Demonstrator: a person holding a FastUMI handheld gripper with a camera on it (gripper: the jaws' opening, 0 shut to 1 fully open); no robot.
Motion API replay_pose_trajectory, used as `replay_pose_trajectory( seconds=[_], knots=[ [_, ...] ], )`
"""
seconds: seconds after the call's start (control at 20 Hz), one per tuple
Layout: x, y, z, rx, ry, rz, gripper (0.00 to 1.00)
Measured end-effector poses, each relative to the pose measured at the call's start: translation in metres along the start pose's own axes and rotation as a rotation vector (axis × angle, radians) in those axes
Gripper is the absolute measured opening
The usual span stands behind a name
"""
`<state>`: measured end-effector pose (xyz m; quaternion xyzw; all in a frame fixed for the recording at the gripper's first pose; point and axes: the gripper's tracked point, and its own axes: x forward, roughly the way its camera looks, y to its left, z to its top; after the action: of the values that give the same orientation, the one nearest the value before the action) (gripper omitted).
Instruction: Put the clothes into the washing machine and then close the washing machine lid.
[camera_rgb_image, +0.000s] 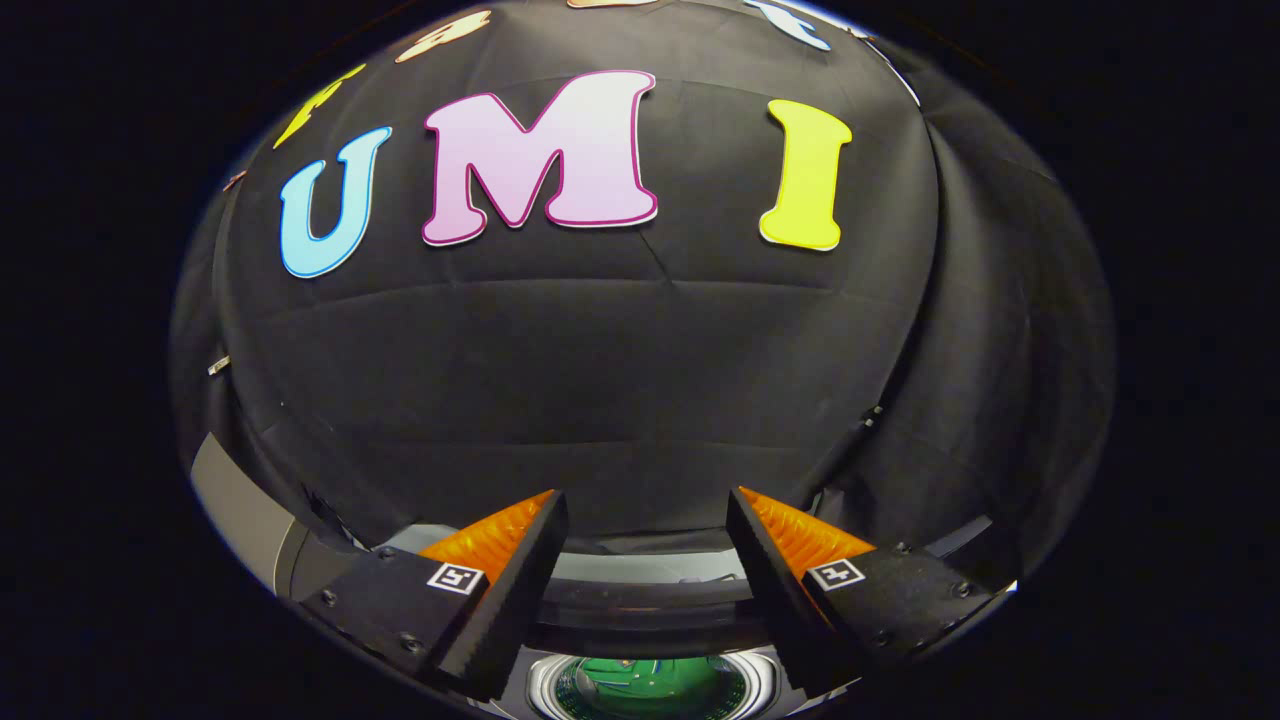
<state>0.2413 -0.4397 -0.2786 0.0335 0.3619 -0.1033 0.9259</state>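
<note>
My gripper (645, 500) is open, its two fingers spread wide with nothing between them, pointing at the black cloth wall. Below and between the fingers lies the top of the washing machine (640, 570), its dark lid band running across. Under that, a round opening with a silver rim (540, 690) shows something green (650, 690) inside; I cannot tell whether it is clothing. The lid's position is unclear from here.
The black cloth wall (620, 380) hangs close ahead, folding into a corner to the right (960, 350). A pale grey panel (235, 500) slants up on the left beside the machine.
</note>
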Motion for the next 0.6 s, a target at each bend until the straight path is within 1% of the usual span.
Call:
replay_pose_trajectory(
  seconds=[0.6],
  knots=[
    [-0.0014,0.0026,0.0,-0.016,0.028,0.003,1.0]
  ],
)
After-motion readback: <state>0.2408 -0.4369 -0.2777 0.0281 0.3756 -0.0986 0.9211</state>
